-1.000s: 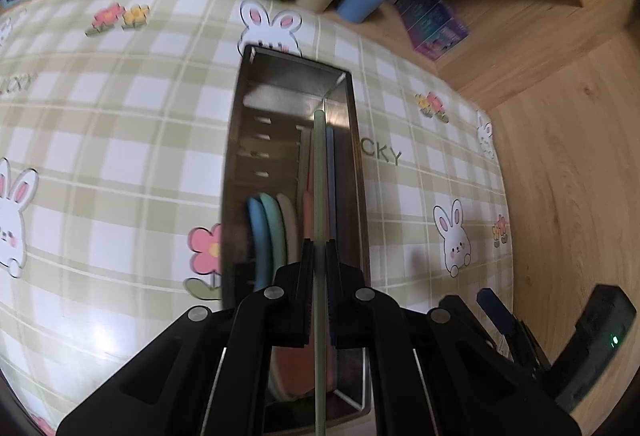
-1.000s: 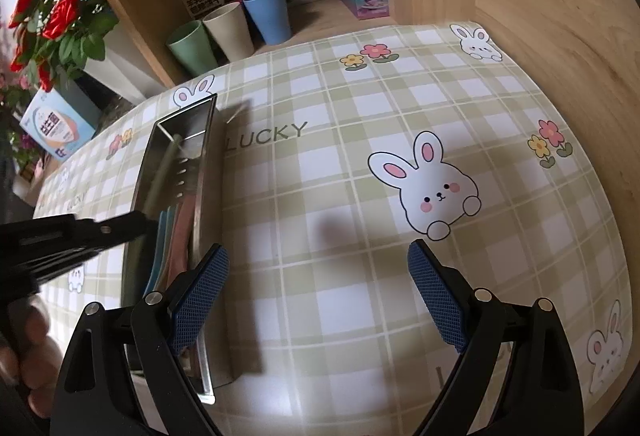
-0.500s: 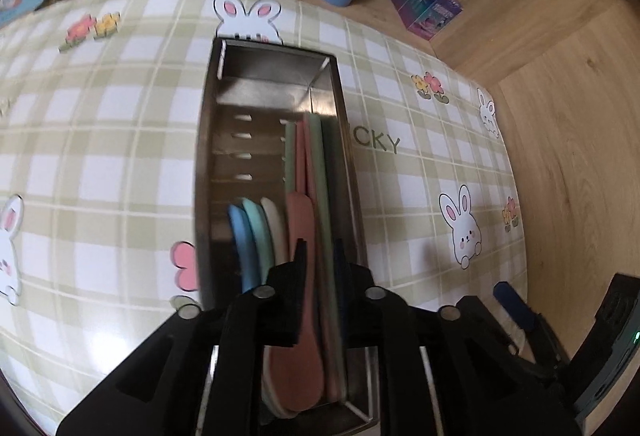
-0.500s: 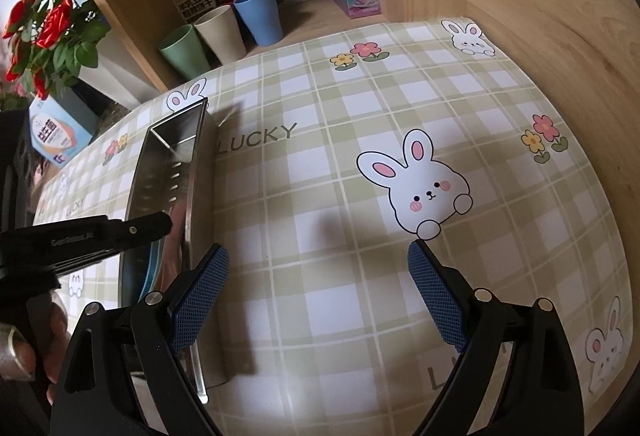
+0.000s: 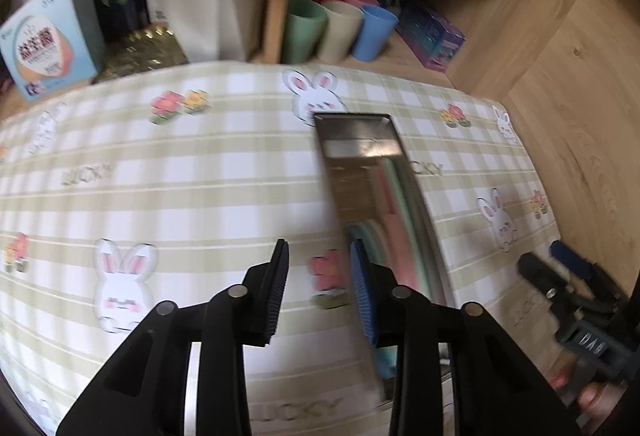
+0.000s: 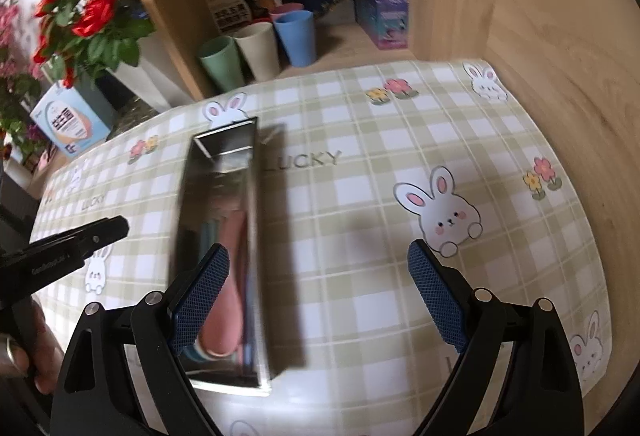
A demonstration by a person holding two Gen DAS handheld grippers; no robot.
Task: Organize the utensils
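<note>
The metal tray point(image 6: 224, 236) lies on the table point(image 6: 360, 220), which has a checked cloth with rabbits. Its long axis runs away from the person, towards the shelf with the three cups point(image 6: 256, 48). Inside the tray the utensils point(image 6: 224, 288) lie along this same axis: pastel spoons in pink, blue and green, with their bowls at the near end and the handles pointing to the far end. No utensil is visible on the cloth outside the tray.

The left gripper point(image 5: 316, 288) hangs above the cloth just beside the tray, on the tray's left side. Its jaws are opening, now moderately apart, and nothing is between them; only the cloth with a flower print shows through the gap. The picture from this gripper is blurred.

The right gripper point(image 6: 320, 300) has its jaws spread wide and empty. Its left finger point(image 6: 200, 296) is seen over the near end of the tray, and its right finger is over bare cloth.

In the right wrist view the left gripper's tip stands a little apart from the tray's left wall, so both grippers are close to the tray. The sorting looks nearly finished or finished, as a judgement. Any further grasp would have to meet the spoons across their handles, with the jaws closing sideways to the tray's long axis.
</note>
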